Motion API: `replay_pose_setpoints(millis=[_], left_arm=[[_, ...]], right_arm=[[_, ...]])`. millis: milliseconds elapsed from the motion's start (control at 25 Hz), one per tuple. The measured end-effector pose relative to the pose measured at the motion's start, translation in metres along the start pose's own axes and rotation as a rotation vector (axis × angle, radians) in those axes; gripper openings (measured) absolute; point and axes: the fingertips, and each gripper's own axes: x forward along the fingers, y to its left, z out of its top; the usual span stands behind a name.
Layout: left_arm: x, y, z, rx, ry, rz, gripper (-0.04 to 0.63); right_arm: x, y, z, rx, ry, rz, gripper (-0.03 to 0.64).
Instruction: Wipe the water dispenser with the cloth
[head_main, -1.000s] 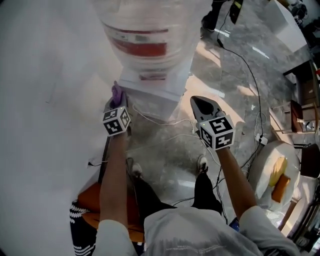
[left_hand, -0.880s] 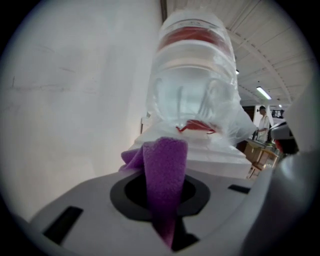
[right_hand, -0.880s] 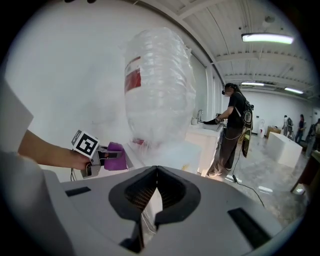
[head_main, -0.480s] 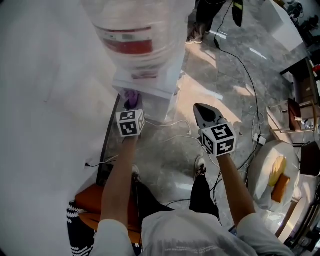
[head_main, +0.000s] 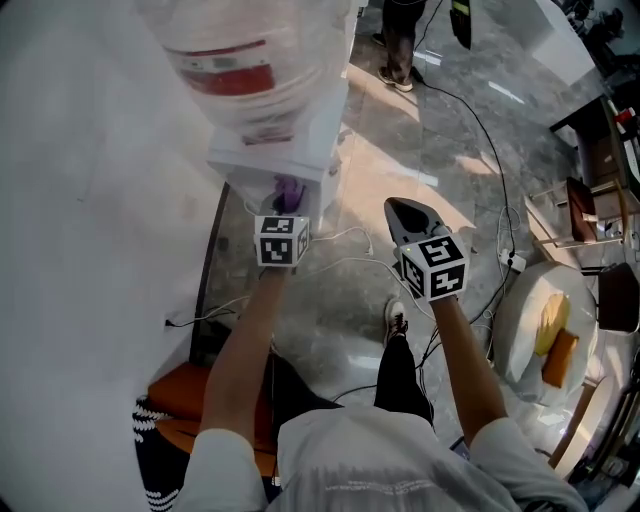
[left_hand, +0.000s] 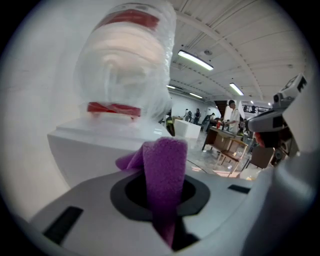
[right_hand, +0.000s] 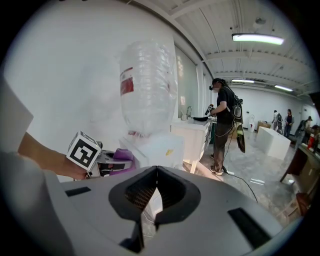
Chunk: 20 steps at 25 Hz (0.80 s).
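Note:
The white water dispenser (head_main: 272, 158) stands against the wall with a clear bottle (head_main: 238, 55) upside down on top. My left gripper (head_main: 285, 203) is shut on a purple cloth (head_main: 289, 188) and holds it against the dispenser's front, just under its top edge. In the left gripper view the cloth (left_hand: 163, 172) sticks up out of the jaws in front of the dispenser's body (left_hand: 95, 150). My right gripper (head_main: 408, 218) hangs to the right of the dispenser, apart from it, shut with nothing in it. The right gripper view shows the dispenser (right_hand: 161, 148), the bottle (right_hand: 148, 87) and the cloth (right_hand: 122, 154).
A white wall (head_main: 90, 200) runs along the left. Cables (head_main: 482, 130) trail over the marble floor. A round white table (head_main: 520, 345) with yellow and orange things sits at the right. A person (right_hand: 224, 125) stands beyond a white counter (right_hand: 194, 136). An orange seat (head_main: 172, 398) is behind my left arm.
My left gripper has slid the cloth to the right along the dispenser's front, from its left corner toward the middle. The right gripper has stayed about where it was.

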Motion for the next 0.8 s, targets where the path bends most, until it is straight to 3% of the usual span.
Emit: replay_pose_setpoints(millis=[200, 440, 600, 800], left_arm=[[0.006, -0.048, -0.004, 0.096, 0.025, -0.129, 0.052], [-0.014, -0.048, 0.001, 0.072, -0.075, -0.141, 0.052], [-0.035, -0.002, -0.011, 0.018, -0.063, -0.032, 0.052], [-0.06, 0.081, -0.049, -0.145, 0.015, 0.171, 0.052]], right_arm=[[-0.009, 0.002, -0.002, -0.003, 0.004, 0.0, 0.014], [-0.011, -0.001, 0.001, -0.003, 0.001, -0.001, 0.014], [0.001, 0.008, 0.005, 0.011, -0.005, 0.021, 0.014], [0.025, 0.03, 0.004, 0.022, 0.005, 0.065, 0.014]])
